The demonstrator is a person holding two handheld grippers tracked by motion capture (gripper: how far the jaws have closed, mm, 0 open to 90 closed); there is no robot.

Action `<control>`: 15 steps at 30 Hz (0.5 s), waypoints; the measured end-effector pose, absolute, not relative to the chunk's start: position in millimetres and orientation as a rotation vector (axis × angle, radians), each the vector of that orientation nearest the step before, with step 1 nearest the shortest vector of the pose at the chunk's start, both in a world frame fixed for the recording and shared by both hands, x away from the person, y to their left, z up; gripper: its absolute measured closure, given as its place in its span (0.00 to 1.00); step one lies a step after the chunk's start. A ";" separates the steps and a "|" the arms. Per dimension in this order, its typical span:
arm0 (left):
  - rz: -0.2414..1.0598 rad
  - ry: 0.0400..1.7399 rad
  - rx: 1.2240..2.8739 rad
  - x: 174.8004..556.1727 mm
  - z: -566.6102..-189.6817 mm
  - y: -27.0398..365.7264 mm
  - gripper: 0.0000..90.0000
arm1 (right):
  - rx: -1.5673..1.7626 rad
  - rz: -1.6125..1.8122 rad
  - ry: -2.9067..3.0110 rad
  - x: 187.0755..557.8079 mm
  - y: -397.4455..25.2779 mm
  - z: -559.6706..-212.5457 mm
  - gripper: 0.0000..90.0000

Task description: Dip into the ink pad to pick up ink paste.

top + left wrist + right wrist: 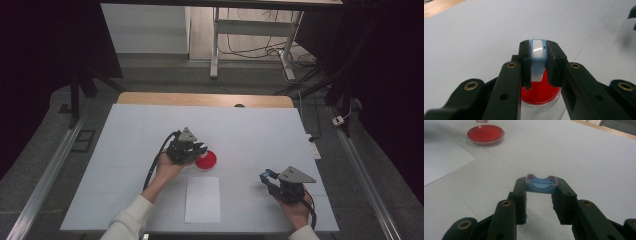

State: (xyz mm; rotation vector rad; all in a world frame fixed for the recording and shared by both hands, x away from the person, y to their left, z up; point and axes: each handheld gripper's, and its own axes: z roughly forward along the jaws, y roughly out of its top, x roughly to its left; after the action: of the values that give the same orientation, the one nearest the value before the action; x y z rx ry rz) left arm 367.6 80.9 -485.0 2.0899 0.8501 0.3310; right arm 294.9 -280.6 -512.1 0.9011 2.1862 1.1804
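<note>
Red petri dish [540,96] lying just below left gripper [537,58] (jaws pinching a blue-white cap [538,51]), right gripper [541,185] clamping blue tray [541,183].

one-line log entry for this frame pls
left gripper: shut on blue-white piece, above red dish | right gripper: shut on blue tray piece, off to side | paper sheet: flat

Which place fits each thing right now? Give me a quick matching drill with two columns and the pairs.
Things:
1. red dish
2. white paper sheet
3. blue and white piece
4. blue tray-like piece

Places:
A. between the jaws of the right gripper
B. flat on the table's near edge
C. just under the left gripper
D. clamped upright in the left gripper

Pairs: 1-C, 2-B, 3-D, 4-A
</note>
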 end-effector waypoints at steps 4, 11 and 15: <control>0.331 0.859 2.102 368.9 -489.9 80.0 0.84 | 0.896 1.190 2.184 295.8 -279.4 -512.5 0.72; 0.336 0.859 2.118 369.1 -495.8 75.7 0.84 | 0.898 1.178 2.189 295.7 -279.6 -512.0 0.72; 0.337 0.862 2.128 370.0 -499.0 75.1 0.84 | 0.900 1.180 2.189 295.7 -279.8 -511.9 0.72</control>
State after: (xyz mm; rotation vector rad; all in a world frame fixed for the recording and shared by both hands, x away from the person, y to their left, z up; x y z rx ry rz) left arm 370.0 75.1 -499.0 2.1283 0.8617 0.3367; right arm 295.7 -279.8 -511.9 0.8999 2.1889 1.1805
